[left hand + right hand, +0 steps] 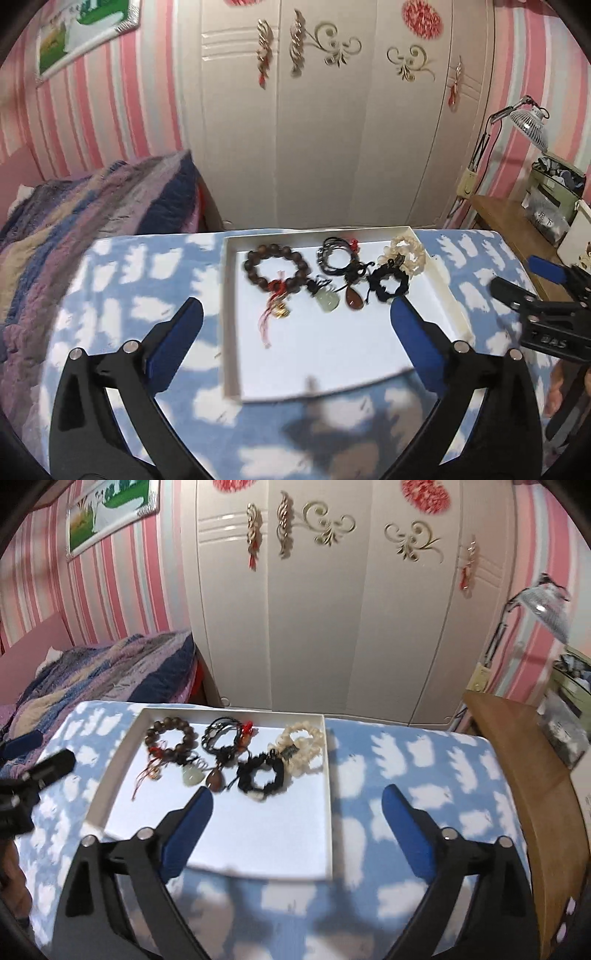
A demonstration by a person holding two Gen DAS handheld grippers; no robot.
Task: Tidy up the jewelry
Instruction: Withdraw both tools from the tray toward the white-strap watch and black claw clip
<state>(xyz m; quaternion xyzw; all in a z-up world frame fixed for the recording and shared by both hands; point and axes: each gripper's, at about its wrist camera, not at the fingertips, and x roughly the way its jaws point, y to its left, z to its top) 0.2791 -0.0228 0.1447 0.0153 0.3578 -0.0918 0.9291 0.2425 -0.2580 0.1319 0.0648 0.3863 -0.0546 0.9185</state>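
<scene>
Left wrist: tray (236, 314) (long axis receding) between gaping left gripper (297, 321) fingers, nothing held.

Jewelry (236, 757) lies in white tray (328, 812); fingers (192, 819) apart.

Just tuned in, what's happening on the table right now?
A person is sorting jewelry with two tools. All the pieces lie in a white tray on a cloud-print cloth: a brown bead bracelet, a black cord bundle, a pale jade pendant, a reddish pendant, a black bracelet and a cream bracelet. The left hand-held gripper and right hand-held gripper both hang open above the table, holding nothing.
</scene>
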